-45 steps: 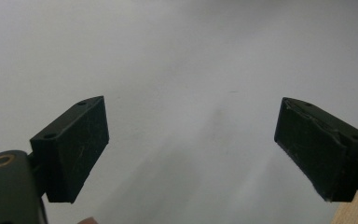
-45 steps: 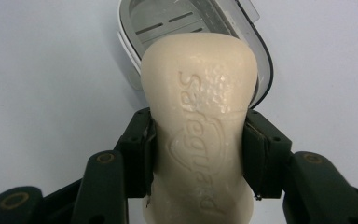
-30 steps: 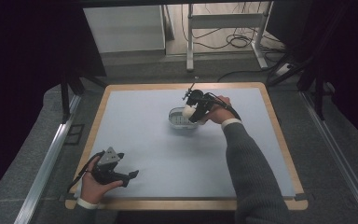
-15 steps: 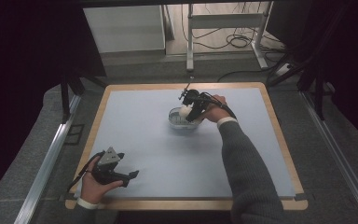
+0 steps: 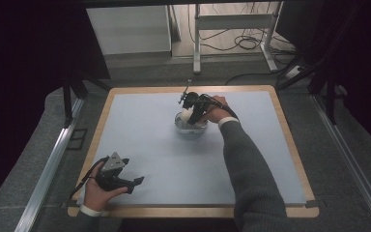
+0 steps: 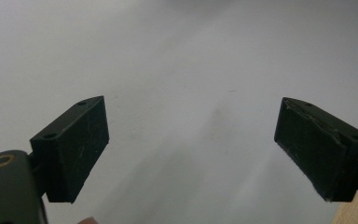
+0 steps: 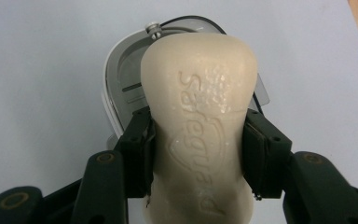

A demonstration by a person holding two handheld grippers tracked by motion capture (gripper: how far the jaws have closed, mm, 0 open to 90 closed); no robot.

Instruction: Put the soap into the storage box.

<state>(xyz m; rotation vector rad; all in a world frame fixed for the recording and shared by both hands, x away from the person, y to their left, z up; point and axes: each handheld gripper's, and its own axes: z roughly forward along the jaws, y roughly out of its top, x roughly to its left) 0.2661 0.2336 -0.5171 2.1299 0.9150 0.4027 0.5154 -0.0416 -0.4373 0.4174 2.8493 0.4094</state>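
A cream bar of soap [image 7: 200, 126] with embossed lettering is pinched at its waist between the pads of my right gripper [image 7: 198, 154]. Just beneath it sits a white soap dish [image 7: 121, 84] with a clear grey insert. In the high view the right gripper [image 5: 191, 112] holds the soap [image 5: 187, 115] over that dish [image 5: 190, 127] near the middle back of the light blue mat [image 5: 164, 159]. My left gripper [image 5: 134, 184] rests at the mat's front left corner, its jaws wide apart in the left gripper view [image 6: 191, 158] with nothing between them.
A wooden border [image 5: 193, 210] frames the mat. Metal rails [image 5: 48, 169] run along both sides of the table. Beyond the far edge stand a table leg [image 5: 196, 38] and loose cables [image 5: 241, 43] on the floor.
My right gripper has carried the soap a little left and down, closer over the dish. The left gripper has stayed where it was.
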